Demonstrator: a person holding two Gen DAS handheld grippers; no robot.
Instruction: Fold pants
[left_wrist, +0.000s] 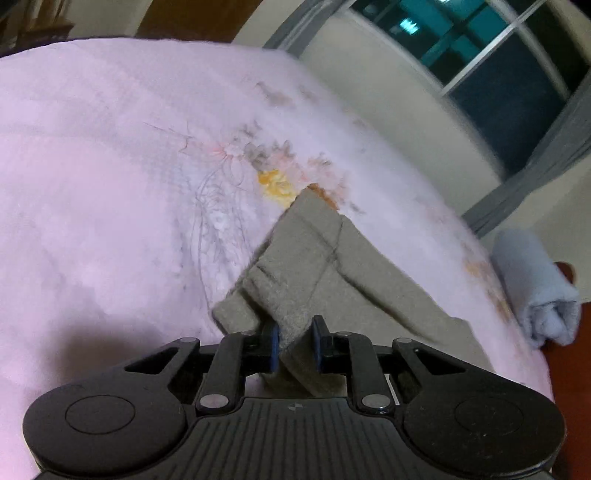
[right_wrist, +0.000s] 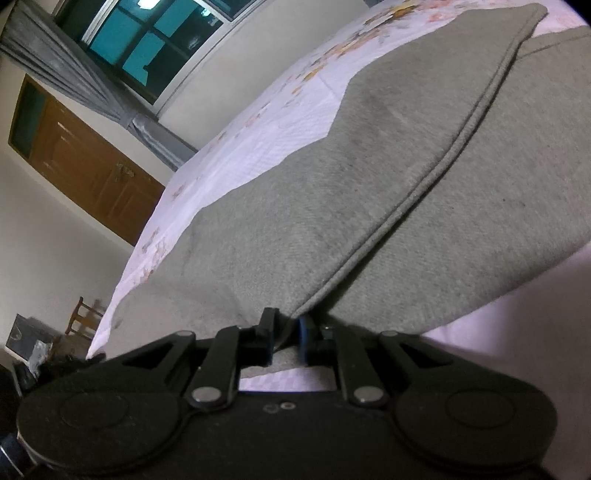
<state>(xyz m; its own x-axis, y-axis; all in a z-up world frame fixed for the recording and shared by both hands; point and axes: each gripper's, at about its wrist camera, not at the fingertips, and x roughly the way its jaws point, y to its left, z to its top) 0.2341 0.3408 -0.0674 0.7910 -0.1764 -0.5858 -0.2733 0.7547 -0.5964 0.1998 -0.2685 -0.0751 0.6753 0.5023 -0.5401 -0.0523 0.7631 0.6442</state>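
Pants (left_wrist: 317, 266) pinched between left hand-held gripper (left_wrist: 295, 345) pads.

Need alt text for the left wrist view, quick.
The left gripper has its jaws shut on a bunched edge of the grey pants, which lie on a pink floral bedspread. A rolled blue towel sits at the bed's right edge.

Dim indoor light, dark window (left_wrist: 491, 55); motion blur smears the left wrist view, fisheye bends edges, soft shadows on the bedspread (left_wrist: 92, 184).
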